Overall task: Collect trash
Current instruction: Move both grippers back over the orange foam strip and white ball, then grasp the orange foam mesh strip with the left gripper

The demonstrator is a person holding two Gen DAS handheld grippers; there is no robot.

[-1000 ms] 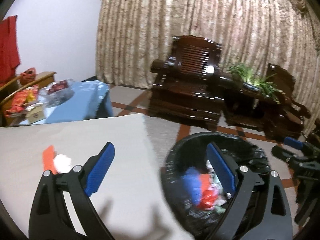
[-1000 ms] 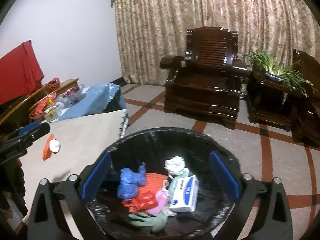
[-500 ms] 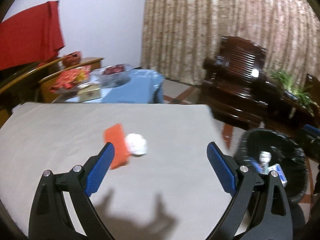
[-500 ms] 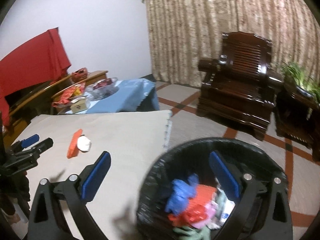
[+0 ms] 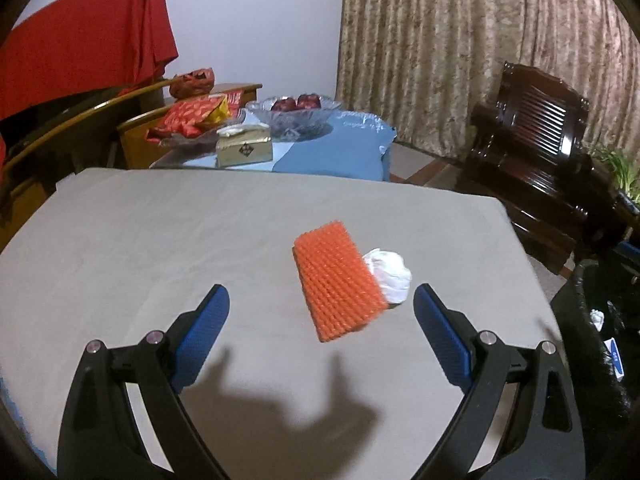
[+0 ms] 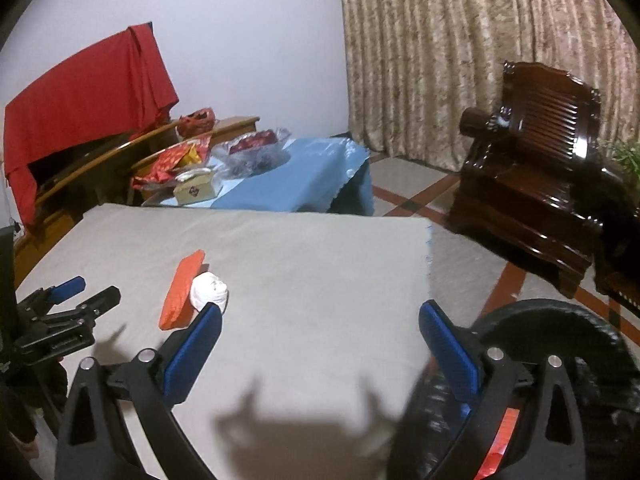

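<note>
A flat orange rectangular pad with a nubbed, ridged surface (image 5: pixel 338 282) lies on the grey cloth-covered tabletop (image 5: pixel 160 232), with a crumpled white paper wad (image 5: pixel 389 274) touching its right long edge. The left tool (image 5: pixel 320 322) hovers just in front of the orange pad, its blue-padded jaws spread wide and empty, casting a forked shadow on the cloth. The right tool (image 6: pixel 320 338) hangs to the right of the pad, likewise spread wide and holding nothing; the wad sits just beyond its left fingertip (image 6: pixel 208 320). Off the tabletop's right edge, well apart from the pad, stands a round bin lined with a black plastic bag (image 6: pixel 560 320); scraps of white and blue-printed litter show inside it.
</note>
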